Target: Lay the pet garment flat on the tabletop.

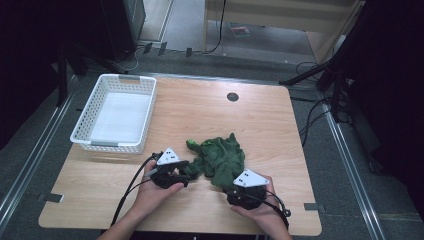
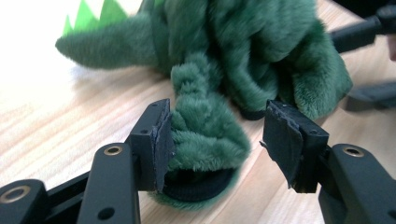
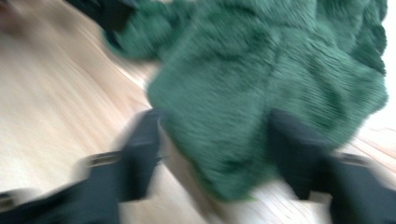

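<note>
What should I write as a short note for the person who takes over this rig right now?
Left gripper: jaws open around a fuzzy sleeve end with a black cuff, not clamped.
Right gripper: jaws open around the near edge of the green garment; view blurred.
The garment lies crumpled on the table, outside the white basket, which holds nothing.
Done: both grippers at the cloth.
Left: probably close, lift, handle the garment.
</note>
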`<state>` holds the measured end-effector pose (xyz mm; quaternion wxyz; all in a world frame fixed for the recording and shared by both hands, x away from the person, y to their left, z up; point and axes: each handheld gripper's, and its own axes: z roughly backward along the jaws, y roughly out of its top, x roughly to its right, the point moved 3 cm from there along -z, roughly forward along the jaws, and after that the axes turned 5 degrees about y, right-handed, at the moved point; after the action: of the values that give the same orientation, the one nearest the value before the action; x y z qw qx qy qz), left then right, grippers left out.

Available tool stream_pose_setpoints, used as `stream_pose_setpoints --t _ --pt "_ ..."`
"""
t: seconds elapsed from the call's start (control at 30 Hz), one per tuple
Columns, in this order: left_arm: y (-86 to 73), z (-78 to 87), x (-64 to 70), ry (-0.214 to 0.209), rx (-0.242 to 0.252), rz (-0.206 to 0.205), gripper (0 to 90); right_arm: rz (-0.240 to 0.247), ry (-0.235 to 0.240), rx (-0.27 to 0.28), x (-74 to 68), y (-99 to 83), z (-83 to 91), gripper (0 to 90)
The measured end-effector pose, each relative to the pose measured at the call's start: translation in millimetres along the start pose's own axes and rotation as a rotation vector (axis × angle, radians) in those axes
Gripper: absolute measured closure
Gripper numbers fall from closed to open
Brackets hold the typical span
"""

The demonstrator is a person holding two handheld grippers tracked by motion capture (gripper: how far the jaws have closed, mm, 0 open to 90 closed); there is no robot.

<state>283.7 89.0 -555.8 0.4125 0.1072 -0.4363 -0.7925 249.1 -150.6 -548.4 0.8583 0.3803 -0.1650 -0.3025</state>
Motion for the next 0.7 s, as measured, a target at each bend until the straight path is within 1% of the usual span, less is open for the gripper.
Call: stream_pose_setpoints --t 0.03,0.07,0.1,0.13,0.17,0.2,0.23,0.27,0.3,0.33,0.37,0.4,0.43,0.47,0.5,0.53,0.57,0.63,0.67,0.7 --pt "0.0 0.0 0.0 0.0 0.0 0.0 42.6 0.0 0.0 0.0 0.0 0.0 0.0 57.9" --pt "-0.2 1.2 -0.7 0.006 0.012 0.004 42.6 0.035 -0.059 -0.018 2.1 -3.4 -2.9 77.3" --pt "-0.2 1.2 -0.7 0.006 0.012 0.004 42.8 0.035 -0.059 -0.018 2.1 -3.4 -2.9 77.3" --pt "0.8 3.5 -0.2 0.006 0.03 -0.002 42.8 0.029 -0.059 -0.006 3.5 -2.6 -1.1 81.8" --pt "2.7 6.4 1.7 0.002 0.056 -0.007 44.6 -0.019 -0.023 0.074 8.0 6.6 11.4 86.5" --pt "2.7 6.4 1.7 0.002 0.056 -0.007 45.8 -0.039 -0.016 0.108 9.4 11.1 17.0 86.9" --pt "3.9 7.7 5.5 -0.009 0.079 -0.011 47.7 -0.056 -0.013 0.149 11.3 17.8 24.7 87.3" --pt "3.9 7.7 5.5 -0.009 0.079 -0.011 48.4 -0.056 -0.013 0.149 11.3 17.8 24.7 87.3" --pt "4.6 7.9 12.6 -0.012 0.094 -0.031 49.2 -0.076 -0.004 0.221 13.8 32.2 38.2 87.4" --pt "5.2 8.5 17.4 -0.022 0.107 -0.045 50.8 -0.085 0.007 0.242 13.5 39.0 43.5 87.4" --pt "5.8 9.1 22.3 -0.031 0.113 -0.068 52.7 -0.081 0.014 0.256 12.8 45.0 47.9 87.3" --pt "5.8 9.1 22.3 -0.031 0.113 -0.068 53.4 -0.081 0.014 0.256 12.8 45.0 47.9 87.3" --pt "6.9 6.7 32.0 -0.03 0.095 -0.105 53.3 -0.065 0.014 0.278 9.5 56.1 55.1 87.0" --pt "6.9 6.7 32.0 -0.03 0.095 -0.105 52.7 -0.065 0.014 0.278 9.5 56.1 55.1 87.0" --pt "6.1 1.1 39.9 -0.036 0.072 -0.112 50.0 -0.071 0.023 0.292 7.2 63.0 60.0 86.9" --pt "6.1 1.1 39.9 -0.036 0.072 -0.112 44.6 -0.077 0.026 0.298 6.8 64.9 62.0 86.9" --pt "3.5 -4.3 48.4 -0.019 0.055 -0.123 37.3 -0.08 0.025 0.306 6.4 67.7 64.9 86.9" --pt "1.4 -9.2 55.5 0.022 0.044 -0.148 29.5 -0.078 0.024 0.314 7.0 70.3 69.1 86.9" --pt "1.4 -9.2 55.5 0.022 0.044 -0.148 27.8 -0.078 0.024 0.314 7.0 70.3 69.1 86.9" --pt "1.7 -10.8 57.0 0.03 0.052 -0.152 30.5 -0.096 0.044 0.336 7.9 72.1 76.3 87.0"
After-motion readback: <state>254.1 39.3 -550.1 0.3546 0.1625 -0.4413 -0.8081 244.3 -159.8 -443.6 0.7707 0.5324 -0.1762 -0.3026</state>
